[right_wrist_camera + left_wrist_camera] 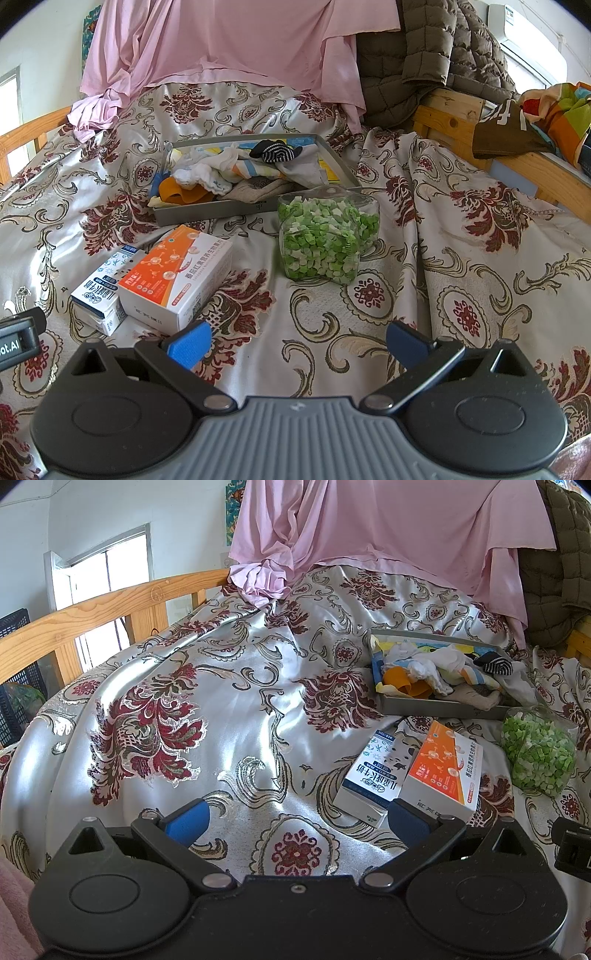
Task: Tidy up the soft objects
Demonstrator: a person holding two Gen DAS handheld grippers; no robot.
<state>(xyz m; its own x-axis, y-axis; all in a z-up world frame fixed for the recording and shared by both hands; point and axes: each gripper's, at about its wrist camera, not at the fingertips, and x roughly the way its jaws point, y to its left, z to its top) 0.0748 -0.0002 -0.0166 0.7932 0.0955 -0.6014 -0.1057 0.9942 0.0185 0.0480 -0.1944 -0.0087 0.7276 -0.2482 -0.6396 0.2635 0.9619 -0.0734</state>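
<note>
A grey tray (443,708) (340,162) sits on the bed and holds a heap of small soft items: white socks (428,662) (207,173), a black striped sock (496,664) (277,152), an orange cloth (402,683) (184,194) and a beige sock (255,190). My left gripper (297,821) is open over the bedspread, to the near left of the tray, with nothing between its blue pads. My right gripper (297,341) is open too, in front of the tray and holding nothing.
Two cartons lie before the tray: an orange-and-white box (443,768) (177,277) and a blue-and-white milk carton (369,775) (99,291). A clear jar of green pieces (537,749) (325,236) stands beside them. Pink sheet (369,528), olive jacket (436,55), wooden bed rails (92,616) (517,162) border the bed.
</note>
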